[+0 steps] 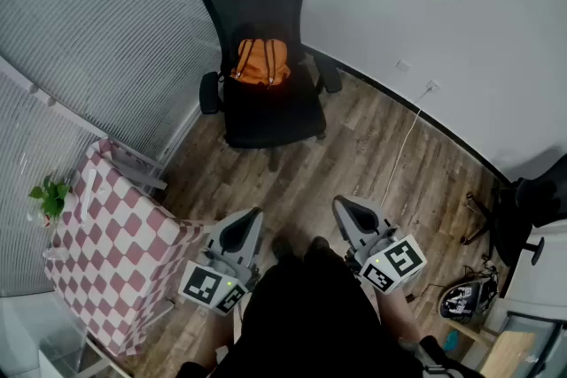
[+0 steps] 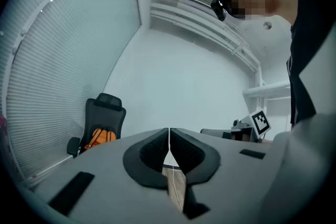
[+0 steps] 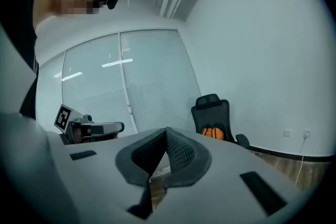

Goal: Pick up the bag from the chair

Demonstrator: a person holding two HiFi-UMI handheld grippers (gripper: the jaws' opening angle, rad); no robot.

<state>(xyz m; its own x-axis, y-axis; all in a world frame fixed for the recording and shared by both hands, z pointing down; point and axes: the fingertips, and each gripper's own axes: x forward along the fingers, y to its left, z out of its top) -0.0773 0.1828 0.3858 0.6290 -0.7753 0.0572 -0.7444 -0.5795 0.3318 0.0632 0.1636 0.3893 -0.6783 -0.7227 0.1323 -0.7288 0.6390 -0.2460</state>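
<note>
A person stands on a wooden floor, well apart from a black office chair [image 1: 266,115] in the corner of the room. An orange backpack [image 1: 260,62] sits on the seat, leaning against the backrest. The left gripper [image 1: 253,215] and the right gripper [image 1: 340,206] are held at waist level, both with jaws closed together and nothing between them.

The step in hand looks like the approach. It would go best by walking up to the chair, opening one gripper before arriving, and aiming for a strap or the bag's top edge rather than its soft body.

Only the head view shows the checked tablecloth [image 1: 115,252] to the left and the white cable [image 1: 403,146] along the floor. Only the gripper views show the bag side-on and each gripper's closed jaws.
</note>
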